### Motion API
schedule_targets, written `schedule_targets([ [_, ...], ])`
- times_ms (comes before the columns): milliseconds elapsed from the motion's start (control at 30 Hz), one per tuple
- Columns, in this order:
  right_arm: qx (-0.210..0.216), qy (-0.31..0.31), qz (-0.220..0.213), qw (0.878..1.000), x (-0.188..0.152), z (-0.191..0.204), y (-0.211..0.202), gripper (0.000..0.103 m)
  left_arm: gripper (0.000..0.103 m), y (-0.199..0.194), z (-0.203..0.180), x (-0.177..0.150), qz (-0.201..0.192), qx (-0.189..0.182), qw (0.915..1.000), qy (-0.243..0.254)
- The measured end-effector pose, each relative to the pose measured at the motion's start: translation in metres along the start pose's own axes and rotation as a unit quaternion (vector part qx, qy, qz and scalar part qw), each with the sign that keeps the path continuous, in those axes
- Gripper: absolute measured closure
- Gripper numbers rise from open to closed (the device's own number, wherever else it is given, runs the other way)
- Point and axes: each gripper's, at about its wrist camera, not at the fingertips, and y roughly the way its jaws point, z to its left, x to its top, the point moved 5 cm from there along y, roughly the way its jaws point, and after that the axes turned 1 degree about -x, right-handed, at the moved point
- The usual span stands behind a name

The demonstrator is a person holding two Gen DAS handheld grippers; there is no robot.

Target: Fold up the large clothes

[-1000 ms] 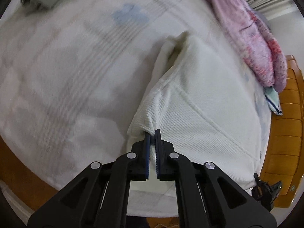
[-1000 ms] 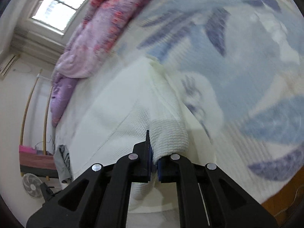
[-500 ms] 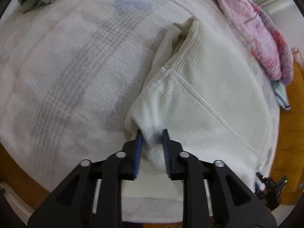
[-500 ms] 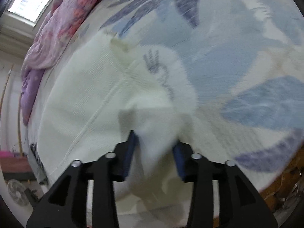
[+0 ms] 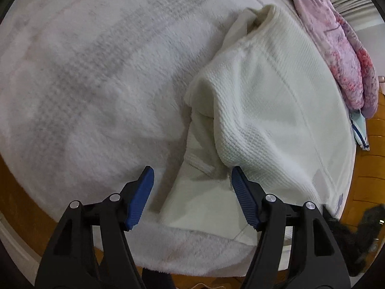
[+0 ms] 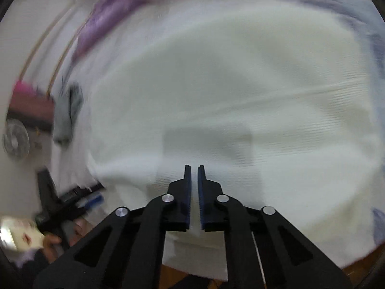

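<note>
A large cream waffle-knit garment (image 5: 272,110) lies on the bed, its near edge folded over in a loose roll. My left gripper (image 5: 192,175) is wide open just above the garment's near corner, holding nothing. In the blurred right wrist view the same cream garment (image 6: 228,84) fills the frame. My right gripper (image 6: 194,171) has its jaws nearly together with a thin gap and nothing between them, hovering over the cloth.
A fluffy white blanket (image 5: 91,77) covers the bed. A pink and purple quilt (image 5: 341,48) is bunched along the far side. The wooden bed frame (image 5: 368,159) shows at right. A grey cloth (image 6: 67,110), a fan (image 6: 15,139) and the other gripper (image 6: 69,200) appear at left.
Both grippers let go of the garment. The left jaws opened wide and the cloth dropped onto the bed. The right gripper opened, then closed empty and swung fast over the garment.
</note>
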Motion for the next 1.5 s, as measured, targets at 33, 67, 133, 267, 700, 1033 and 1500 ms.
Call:
schedule_targets([
  [33, -0.015, -0.013, 0.015, 1.0, -0.008, -0.003, 0.019, 0.099, 0.031, 0.004, -0.001, 0.0, 0.001, 0.002, 1.0, 0.004],
  [67, -0.016, -0.014, 0.018, 1.0, -0.012, -0.006, 0.028, 0.102, 0.029, 0.005, -0.002, 0.0, 0.0, 0.001, 1.0, 0.006],
  [133, 0.0, 0.007, 0.009, 1.0, -0.015, -0.012, 0.031, 0.103, 0.025, 0.006, -0.004, -0.002, -0.005, -0.004, 1.0, 0.002],
  [267, -0.001, 0.007, 0.012, 1.0, 0.0, 0.0, 0.016, 0.1, 0.024, 0.007, -0.003, -0.002, -0.013, -0.014, 0.9998, -0.006],
  [700, -0.055, -0.035, -0.106, 0.992, 0.159, 0.029, 0.03, 0.097, 0.024, 0.004, -0.001, -0.014, -0.026, -0.008, 0.9996, 0.009],
  [1033, -0.021, 0.031, -0.045, 0.998, 0.092, 0.012, 0.054, 0.099, 0.023, 0.006, -0.002, -0.013, -0.027, -0.019, 0.9995, 0.004],
  [1500, 0.004, 0.055, -0.023, 0.998, 0.005, 0.011, 0.037, 0.1, 0.043, 0.001, 0.007, -0.018, -0.028, -0.037, 0.9989, -0.008],
])
